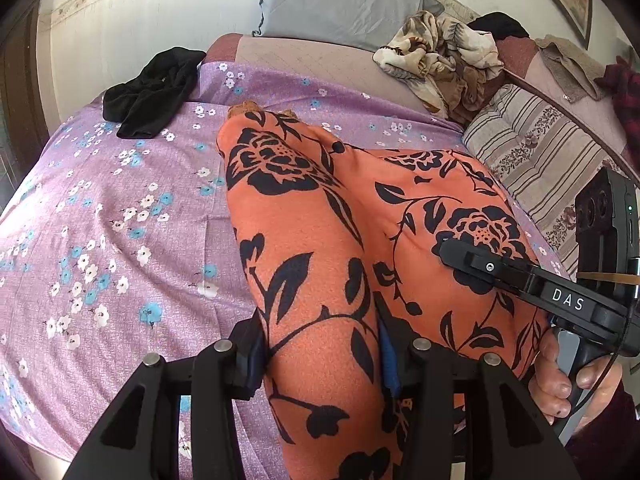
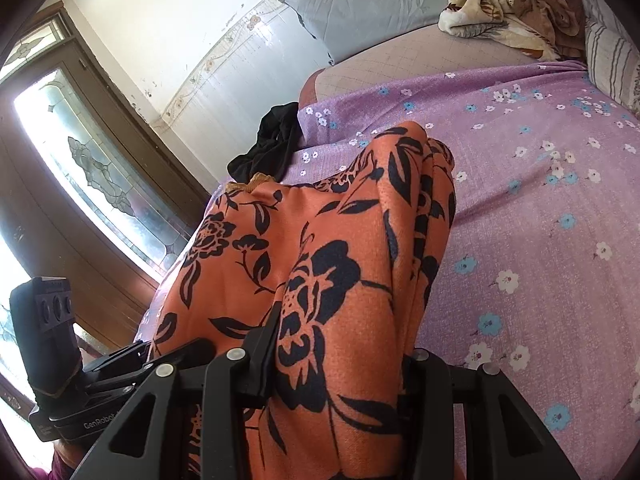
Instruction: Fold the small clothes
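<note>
Your left gripper (image 1: pixel 322 354) has its jaws closed on a bunch of the orange floral garment (image 1: pixel 320 240), the cloth pinched between the two fingers and rising away from them in a long ridge. Your right gripper (image 2: pixel 340 354) is clamped on the same garment (image 2: pixel 320 260) in the same way, with a thick fold running between its fingers. In the left wrist view your right gripper (image 1: pixel 452 250) comes in from the right edge, its tip on the fabric beside your own pinch.

The garment stretches forward from both grips across the purple flowered bedsheet (image 1: pixel 100 220). Its far end, with a narrow mustard hem (image 1: pixel 246 108), lies on the sheet short of the bare mattress (image 1: pixel 304 54).

To your left the sheet lies flat out to the bed's rounded edge. A black garment (image 1: pixel 152 88) sits at the far left corner, near the hem but apart from it. On the right, a striped cushion (image 1: pixel 532 160) borders the sheet, and a crumpled beige floral cloth (image 1: pixel 444 60) lies beyond it. A grey pillow (image 1: pixel 340 0) leans at the head. In the right wrist view, the sheet (image 2: pixel 540 200) to the garment's right is flat and bare.
</note>
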A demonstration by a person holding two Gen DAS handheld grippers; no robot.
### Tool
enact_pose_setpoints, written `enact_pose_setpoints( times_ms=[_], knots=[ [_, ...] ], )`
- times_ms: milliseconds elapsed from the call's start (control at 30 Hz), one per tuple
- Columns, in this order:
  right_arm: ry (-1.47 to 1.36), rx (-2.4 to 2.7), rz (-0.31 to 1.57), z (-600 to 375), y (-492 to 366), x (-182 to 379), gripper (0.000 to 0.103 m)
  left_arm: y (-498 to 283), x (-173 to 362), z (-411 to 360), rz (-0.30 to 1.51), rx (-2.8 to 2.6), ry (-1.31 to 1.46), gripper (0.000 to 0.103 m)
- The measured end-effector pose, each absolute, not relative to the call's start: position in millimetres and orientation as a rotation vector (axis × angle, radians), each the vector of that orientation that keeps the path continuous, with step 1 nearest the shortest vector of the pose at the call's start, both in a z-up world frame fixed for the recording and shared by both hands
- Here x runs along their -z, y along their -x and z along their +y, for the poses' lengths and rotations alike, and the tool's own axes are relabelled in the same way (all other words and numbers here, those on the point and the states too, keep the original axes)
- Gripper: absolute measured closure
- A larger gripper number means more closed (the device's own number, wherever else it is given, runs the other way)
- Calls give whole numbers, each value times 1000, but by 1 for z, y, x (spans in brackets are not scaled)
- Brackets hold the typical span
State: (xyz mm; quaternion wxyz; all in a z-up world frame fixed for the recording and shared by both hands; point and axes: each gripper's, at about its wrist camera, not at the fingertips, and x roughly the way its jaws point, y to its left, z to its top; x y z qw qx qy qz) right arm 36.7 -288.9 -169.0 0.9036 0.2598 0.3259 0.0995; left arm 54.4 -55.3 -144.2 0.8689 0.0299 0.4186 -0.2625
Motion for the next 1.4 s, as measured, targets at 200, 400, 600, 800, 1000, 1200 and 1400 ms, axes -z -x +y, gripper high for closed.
enact_pose_setpoints(
  times_ms=[200, 400, 600, 800, 1000, 1200, 1400],
  knots=[
    [-558, -211, 683, -284, -32, 173, 61, -50, 141, -55, 885, 531, -85, 55],
    [-575, -191, 749, -283, -40, 186, 59, -57, 166, -61, 939, 467, -143, 45],
    [-638, -106, 1022, -288, -61, 234, 42, -69, 193, -52, 1037, 355, -132, 32],
    [-624, -12, 874, -333, -21, 180, 42, -64, 151, -46, 945, 364, -124, 28],
    [-687, 390, 512, -459, 70, 66, 42, -60, 126, -55, 913, 412, -76, 27],
    [-768, 683, 96, -530, 169, -37, 40, -39, 108, -77, 827, 453, -134, 18],
    [-576, 459, 325, -450, 97, 1, 40, -19, 97, -96, 754, 466, -255, 18]
  ],
)
